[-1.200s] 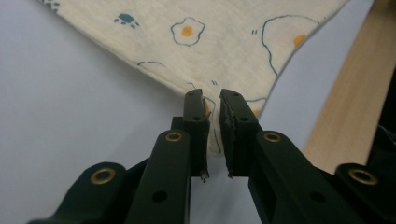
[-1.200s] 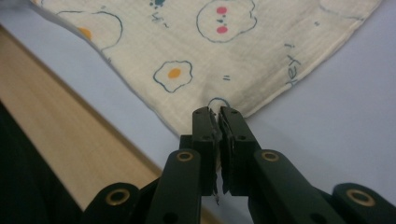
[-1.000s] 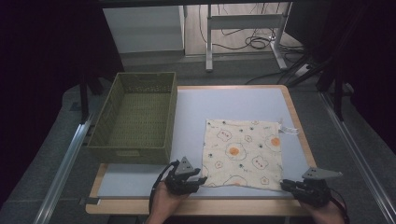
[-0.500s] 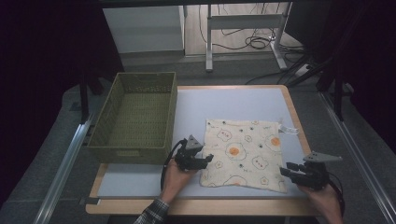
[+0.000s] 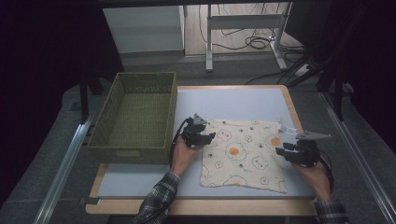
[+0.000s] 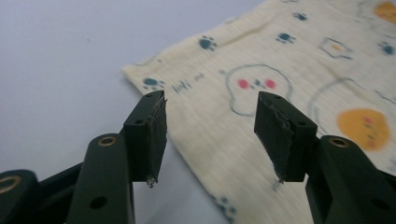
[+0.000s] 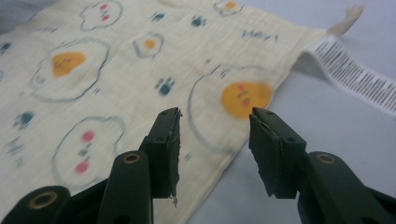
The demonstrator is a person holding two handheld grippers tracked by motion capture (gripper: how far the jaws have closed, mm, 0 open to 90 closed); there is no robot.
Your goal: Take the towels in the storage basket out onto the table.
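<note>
The cloth (image 5: 243, 154) lay flat between both grippers. The left gripper (image 6: 210, 135) stood over its left edge, jaws apart, just closing slightly on nothing. The right gripper (image 7: 215, 149) straddled its right edge, jaws apart.

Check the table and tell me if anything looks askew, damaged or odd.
Little stands out. The cloth lies flat but slightly skewed to the table edge, its near edge a bit wavy. A white barcode label sticks out from its far right corner. The basket sits square and looks empty. No damage visible.
</note>
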